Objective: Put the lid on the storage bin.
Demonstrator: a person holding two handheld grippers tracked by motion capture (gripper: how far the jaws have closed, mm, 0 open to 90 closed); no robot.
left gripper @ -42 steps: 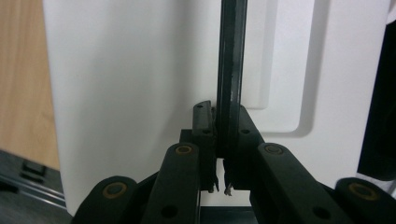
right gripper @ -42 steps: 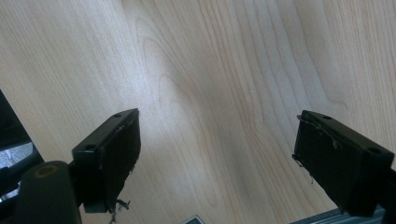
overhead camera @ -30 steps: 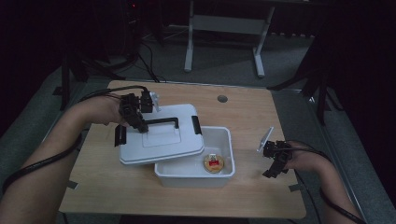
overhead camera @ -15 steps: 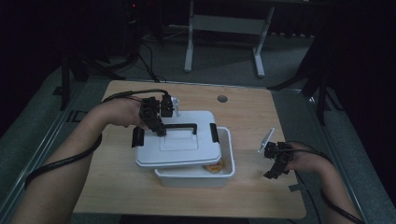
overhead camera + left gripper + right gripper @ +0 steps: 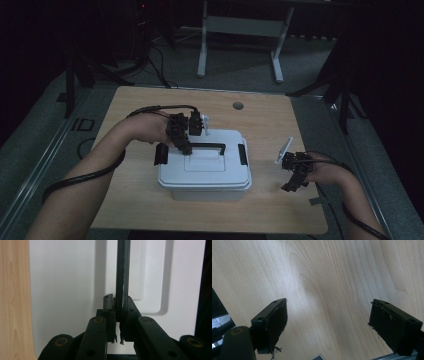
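A: What does the left tool [image 5: 184, 145] grip?
B: It is clamped on the lid's black handle [image 5: 122, 277], whose long axis runs across the white box [image 5: 205, 172] at desk [image 5: 260, 120] centre

A: And the right tool [image 5: 327, 322]?
B: Jaws wide, empty, over bare wood, well right of the box; the left hand is nearer

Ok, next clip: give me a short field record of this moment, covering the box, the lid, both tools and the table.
box: white plastic box at mid table, lid on top
lid: white lid with black handle and black side clips, covering the box
left tool: left tool shut on the handle near its left end
right tool: right tool open, nothing between its jaws, over bare wood to the right of the box
table: light wooden table, round hole near its far edge
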